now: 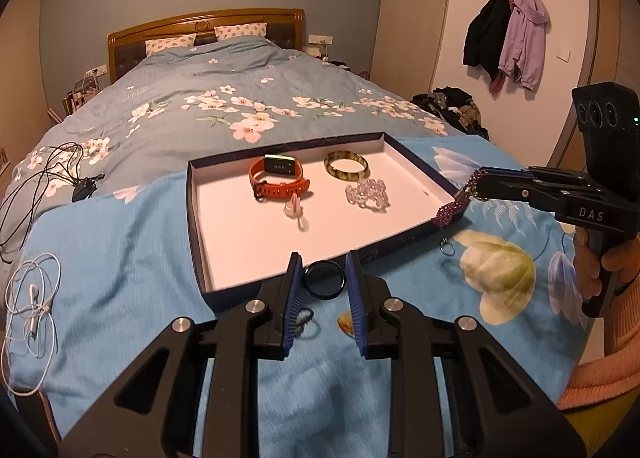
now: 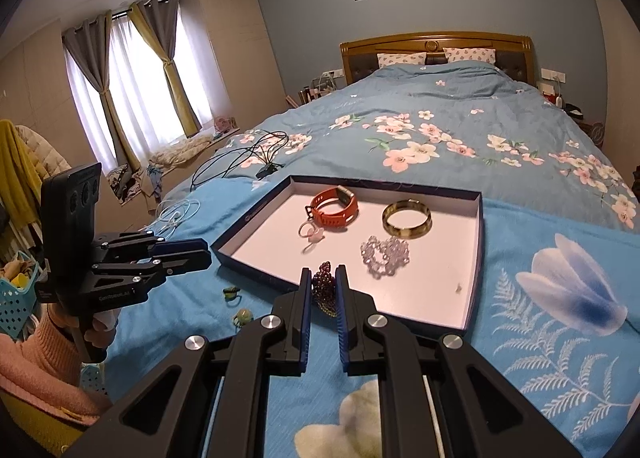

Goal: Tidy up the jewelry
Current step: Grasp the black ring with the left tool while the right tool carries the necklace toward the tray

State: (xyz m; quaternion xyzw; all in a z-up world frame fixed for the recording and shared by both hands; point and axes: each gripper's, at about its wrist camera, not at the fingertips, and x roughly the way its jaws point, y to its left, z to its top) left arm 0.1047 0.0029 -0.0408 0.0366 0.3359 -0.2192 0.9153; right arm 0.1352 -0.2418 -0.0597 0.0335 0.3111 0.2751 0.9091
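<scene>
Right gripper (image 2: pixel 323 290) clamps purple bead bracelet (image 1: pixel 450 209) at tray (image 1: pixel 196 225) edge. Left gripper (image 1: pixel 323 278) holds black ring (image 1: pixel 324 280). Next, probably: lift both over rim, release inside.

bed (image 1: pixel 240 69) | earphones (image 1: pixel 32 298) (white) | coats (image 1: pixel 508 37) | curtains (image 2: pixel 132 69)

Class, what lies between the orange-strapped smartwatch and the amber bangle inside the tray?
Nothing: only bare white tray floor separates the orange-strapped smartwatch and amber bangle, clearest in the left wrist view.
</scene>
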